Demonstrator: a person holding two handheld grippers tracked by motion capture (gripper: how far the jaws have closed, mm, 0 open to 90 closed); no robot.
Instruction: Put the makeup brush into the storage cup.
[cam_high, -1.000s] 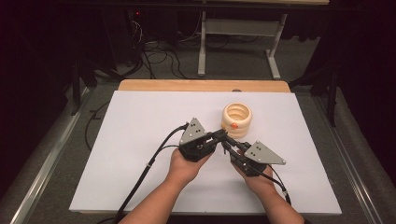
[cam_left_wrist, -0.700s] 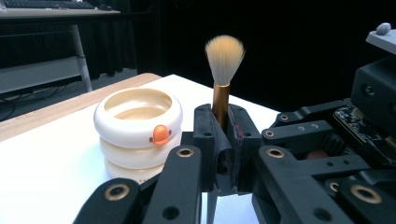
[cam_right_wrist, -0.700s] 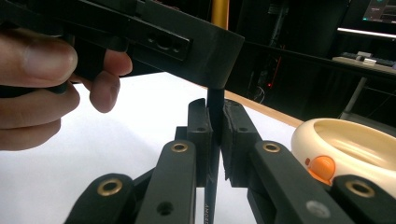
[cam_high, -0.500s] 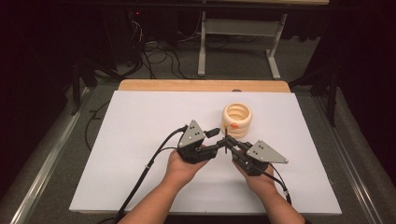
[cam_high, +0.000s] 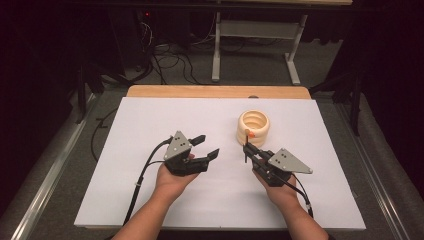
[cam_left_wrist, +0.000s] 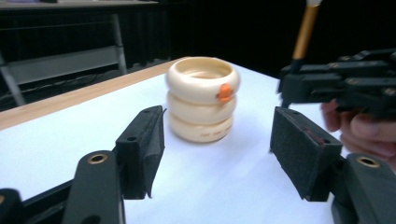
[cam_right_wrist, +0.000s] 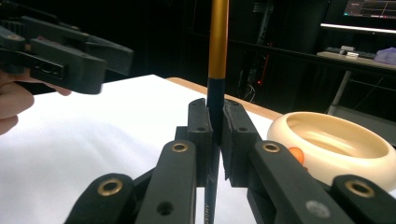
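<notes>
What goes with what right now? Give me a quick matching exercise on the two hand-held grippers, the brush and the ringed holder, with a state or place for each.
Things:
1. left hand-held gripper
2. right hand-held gripper
3. brush
4. cream ringed holder

States or places:
A. stands on the white table sheet, with an orange dot on its side
B. jaws spread apart, nothing between them
C. held upright, gold ferrule above a dark handle
D. jaws closed on a thin dark handle

Pairs: 1-B, 2-D, 3-C, 4-A
</notes>
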